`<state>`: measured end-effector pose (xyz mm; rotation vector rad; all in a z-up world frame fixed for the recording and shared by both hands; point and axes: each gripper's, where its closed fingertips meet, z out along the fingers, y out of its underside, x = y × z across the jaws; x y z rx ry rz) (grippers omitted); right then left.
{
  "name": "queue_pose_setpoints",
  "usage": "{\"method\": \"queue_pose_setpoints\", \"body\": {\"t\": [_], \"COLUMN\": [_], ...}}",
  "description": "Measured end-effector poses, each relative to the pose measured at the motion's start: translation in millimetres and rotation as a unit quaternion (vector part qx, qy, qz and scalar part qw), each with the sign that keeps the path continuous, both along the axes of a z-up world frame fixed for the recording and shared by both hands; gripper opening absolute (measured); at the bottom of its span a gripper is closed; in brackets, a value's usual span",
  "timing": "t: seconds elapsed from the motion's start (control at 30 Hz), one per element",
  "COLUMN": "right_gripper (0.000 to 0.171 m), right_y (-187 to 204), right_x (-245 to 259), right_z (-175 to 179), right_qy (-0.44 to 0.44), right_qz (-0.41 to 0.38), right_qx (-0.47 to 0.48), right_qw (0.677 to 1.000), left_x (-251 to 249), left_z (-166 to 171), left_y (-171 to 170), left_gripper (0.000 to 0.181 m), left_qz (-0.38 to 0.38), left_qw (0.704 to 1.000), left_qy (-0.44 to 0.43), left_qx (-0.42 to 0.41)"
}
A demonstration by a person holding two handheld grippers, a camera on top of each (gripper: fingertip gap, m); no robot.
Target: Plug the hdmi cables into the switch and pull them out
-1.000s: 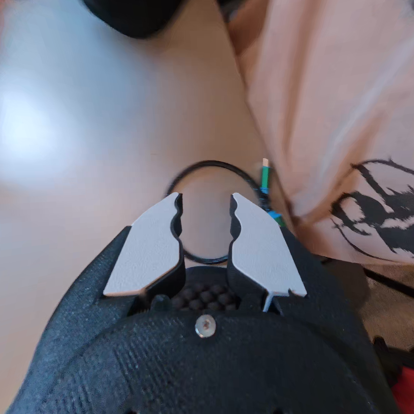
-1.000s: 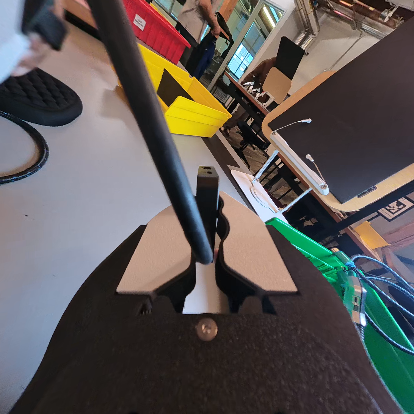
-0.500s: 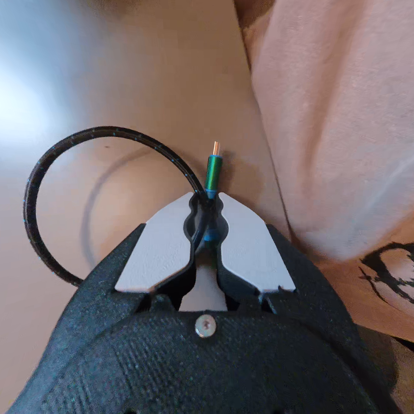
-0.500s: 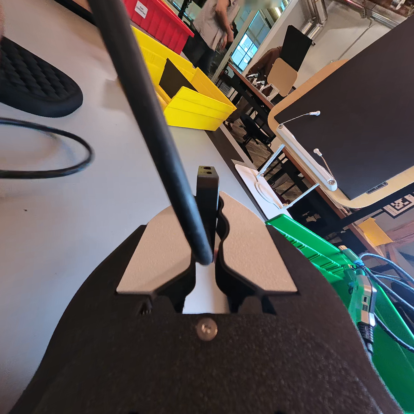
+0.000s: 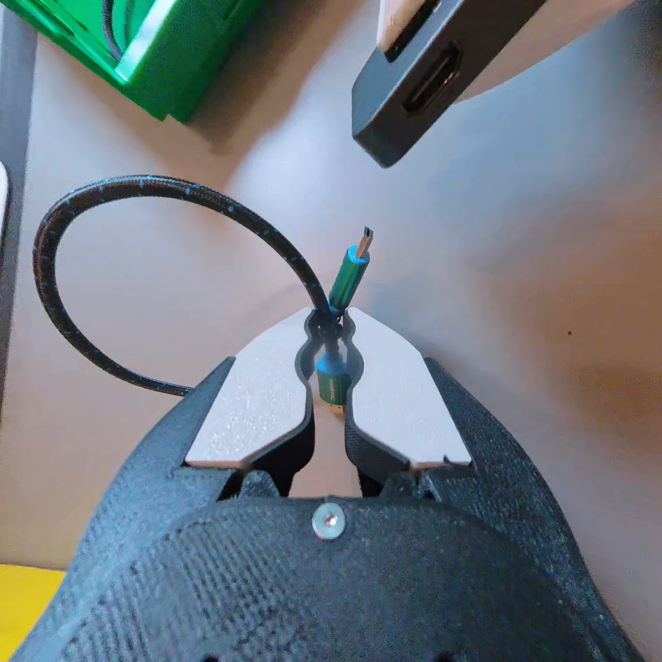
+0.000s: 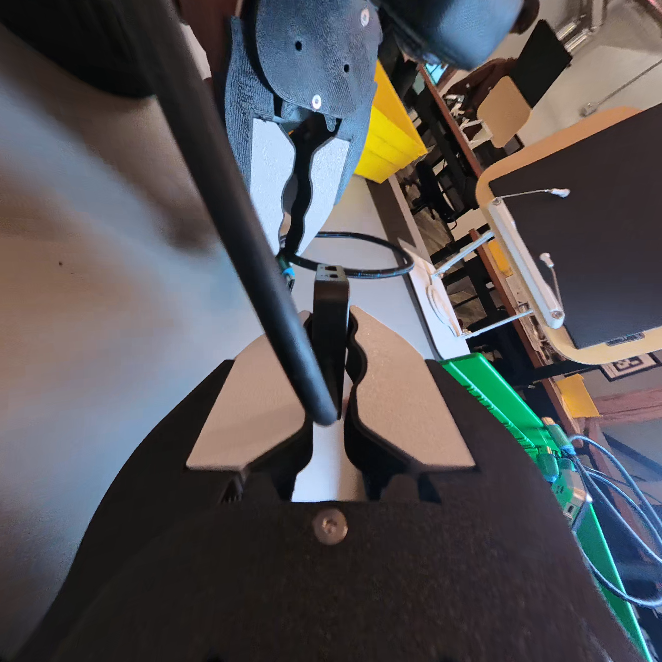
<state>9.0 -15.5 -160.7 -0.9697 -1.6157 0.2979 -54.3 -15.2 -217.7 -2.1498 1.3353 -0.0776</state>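
Above table [image 5: 501, 286]: left hand-held gripper [image 5: 327, 315] clamps cable [image 5: 143, 186], clear of switch [image 5: 412, 82].

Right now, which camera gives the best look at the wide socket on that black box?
The left wrist view. There the switch turns its face toward the camera, so the wide socket shows open and empty. In the right wrist view the switch stands edge-on between the right gripper's fingers; only two small openings on its end show.

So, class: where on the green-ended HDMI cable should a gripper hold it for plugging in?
On the rigid green plug shell, pinched across its flat sides from the cable end. Holding the braided cable behind it, as the left gripper does, lets the plug tilt.
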Motion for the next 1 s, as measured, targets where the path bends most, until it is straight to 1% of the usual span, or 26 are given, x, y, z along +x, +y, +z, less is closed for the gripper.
{"method": "queue_pose_setpoints", "body": {"t": [0.07, 0.13, 0.17, 0.23, 0.3, 0.37, 0.43, 0.5, 0.57, 0.6, 0.63, 0.73, 0.8, 0.83, 0.9, 1.0], "right_gripper": [0.014, 0.014, 0.014, 0.015, 0.015, 0.014, 0.014, 0.014, 0.014, 0.014, 0.014, 0.015, 0.015, 0.015, 0.015, 0.015], "right_y": [4, 8, 9, 12, 14, 16, 19, 21, 22, 22, 23, 23, 23, 24, 28, 35], "right_x": [1, 3, 4, 6, 6, 7, 8, 11, 12, 12, 12, 11, 10, 10, 12, 15], "right_z": [-5, -7, -6, -5, -2, 0, 0, -1, -1, -1, -1, -5, -9, -11, -14, -18], "right_qy": [-0.015, -0.014, -0.012, -0.005, 0.003, 0.009, 0.01, 0.008, 0.007, 0.008, 0.007, 0.002, -0.006, -0.013, -0.026, -0.044], "right_qz": [-0.008, -0.013, -0.015, -0.02, -0.023, -0.027, -0.033, -0.039, -0.041, -0.041, -0.041, -0.039, -0.038, -0.04, -0.056, -0.076], "right_qx": [0.002, -0.008, -0.014, -0.023, -0.032, -0.038, -0.04, -0.039, -0.04, -0.042, -0.044, -0.049, -0.05, -0.046, -0.027, 0.007], "right_qw": [1.0, 1.0, 1.0, 1.0, 0.999, 0.999, 0.999, 0.998, 0.998, 0.998, 0.998, 0.998, 0.998, 0.998, 0.998, 0.996], "left_x": [8, 7, 4, 4, 7, 5, 3, 1, 3, 4, 5, 13, 11, 5, -4, -12], "left_z": [-7, -10, -9, -7, -2, -4, -12, -17, -23, -26, -27, -28, -28, -26, -11, 17], "left_y": [1, 2, 6, 4, 5, 6, 4, 12, 11, 12, 14, 16, 23, 28, 39, 40], "left_gripper": [0.014, 0.015, 0.019, 0.029, 0.033, 0.038, 0.044, 0.039, 0.034, 0.027, 0.02, 0.018, 0.014, 0.014, 0.013, 0.013], "left_qz": [-0.01, -0.015, -0.014, -0.039, -0.057, -0.084, -0.108, -0.117, -0.126, -0.125, -0.125, -0.122, -0.098, -0.08, -0.046, -0.016], "left_qw": [1.0, 0.999, 1.0, 0.999, 0.997, 0.995, 0.989, 0.986, 0.98, 0.978, 0.979, 0.981, 0.988, 0.992, 0.997, 1.0], "left_qy": [-0.021, -0.021, -0.018, -0.027, -0.049, -0.038, -0.025, -0.018, -0.026, -0.028, -0.034, -0.058, -0.055, -0.038, -0.03, -0.011], "left_qx": [-0.021, -0.025, -0.013, -0.014, -0.024, -0.046, -0.093, -0.114, -0.153, -0.164, -0.159, -0.142, -0.11, -0.093, -0.051, 0.001]}}
